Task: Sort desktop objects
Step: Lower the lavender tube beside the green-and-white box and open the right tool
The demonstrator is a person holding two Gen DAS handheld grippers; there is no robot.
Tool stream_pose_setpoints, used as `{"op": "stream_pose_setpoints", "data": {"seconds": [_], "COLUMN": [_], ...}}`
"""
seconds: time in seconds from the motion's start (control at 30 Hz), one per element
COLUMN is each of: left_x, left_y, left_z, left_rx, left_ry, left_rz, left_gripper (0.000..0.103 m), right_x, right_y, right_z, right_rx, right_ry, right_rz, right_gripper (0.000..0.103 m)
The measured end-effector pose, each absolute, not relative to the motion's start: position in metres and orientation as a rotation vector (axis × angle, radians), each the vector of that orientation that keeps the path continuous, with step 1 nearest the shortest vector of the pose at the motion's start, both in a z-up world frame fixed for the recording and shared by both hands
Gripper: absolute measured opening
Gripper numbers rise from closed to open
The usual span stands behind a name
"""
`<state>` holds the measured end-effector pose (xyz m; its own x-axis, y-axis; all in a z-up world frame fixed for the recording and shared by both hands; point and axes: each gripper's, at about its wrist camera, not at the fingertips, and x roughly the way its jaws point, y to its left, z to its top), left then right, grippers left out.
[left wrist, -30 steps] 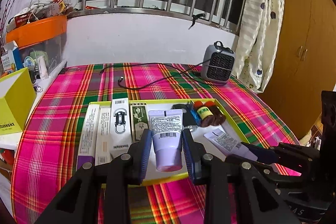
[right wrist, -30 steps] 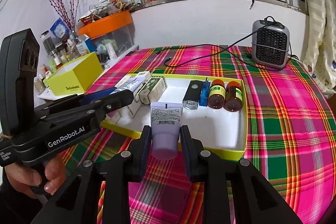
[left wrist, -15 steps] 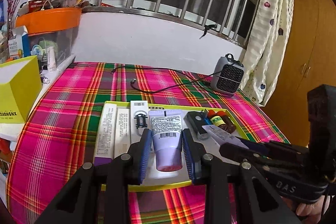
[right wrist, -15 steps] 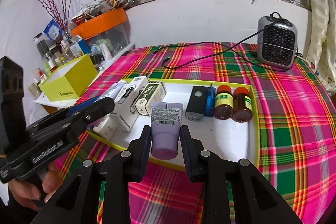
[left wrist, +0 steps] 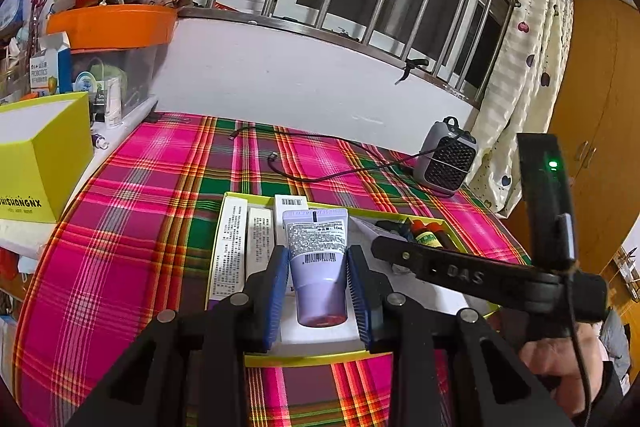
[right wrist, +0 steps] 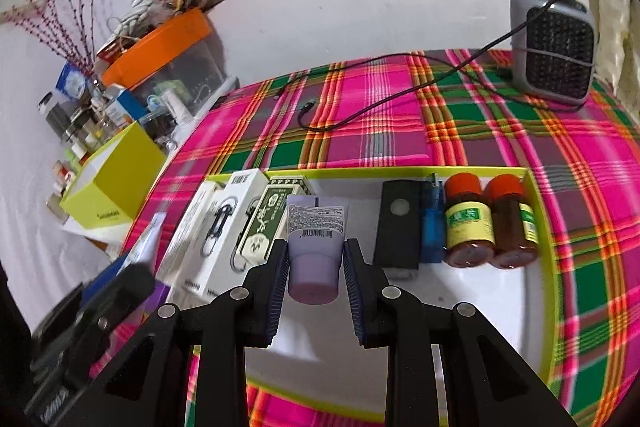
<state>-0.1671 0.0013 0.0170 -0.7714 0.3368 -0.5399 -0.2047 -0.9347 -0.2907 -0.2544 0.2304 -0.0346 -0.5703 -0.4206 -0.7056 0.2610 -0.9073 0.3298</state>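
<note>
A yellow-rimmed white tray [left wrist: 320, 359] lies on the plaid tablecloth. My left gripper [left wrist: 318, 254] is shut on a lilac tube [left wrist: 316, 235], cap end towards me, above the tray's near edge. My right gripper [right wrist: 316, 246] is shut on a second lilac tube [right wrist: 316, 219] over the tray's [right wrist: 536, 211] middle. In the tray lie white boxes [right wrist: 220, 227], a green box [right wrist: 268, 219], a black device [right wrist: 400, 223] and two orange-capped brown bottles [right wrist: 468, 223]. The right tool's black body [left wrist: 460, 269] crosses the left wrist view.
A small grey heater [right wrist: 554, 47] stands at the table's far right, its black cable [right wrist: 380, 99] trailing across the cloth. A yellow box [right wrist: 116, 195] and an orange-lidded clear bin [right wrist: 160, 43] crowd the left side. A person's hand [left wrist: 560, 359] grips the right tool.
The right gripper has come forward over the tray with its tube, and the tray's contents now look nearer. The left gripper has shifted sideways and rolled a little, still holding its tube.
</note>
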Motion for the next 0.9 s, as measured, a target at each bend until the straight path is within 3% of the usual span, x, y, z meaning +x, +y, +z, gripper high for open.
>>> {"op": "stream_pose_setpoints", "data": {"seconds": [0.43, 0.9], "left_x": [-0.167, -0.166], "left_y": [-0.002, 0.002], "left_z": [0.015, 0.014], "left_rx": [-0.889, -0.888], "left_ry": [-0.334, -0.314], "left_rz": [2.688, 2.675], "left_gripper": [0.031, 0.031], "right_x": [-0.276, -0.284], "right_y": [0.231, 0.226], "right_z": [-0.051, -0.06], "right_rx": [1.239, 1.247], "right_ry": [-0.412, -0.45], "right_rz": [-2.449, -2.398], "right_gripper": [0.029, 0.03]}}
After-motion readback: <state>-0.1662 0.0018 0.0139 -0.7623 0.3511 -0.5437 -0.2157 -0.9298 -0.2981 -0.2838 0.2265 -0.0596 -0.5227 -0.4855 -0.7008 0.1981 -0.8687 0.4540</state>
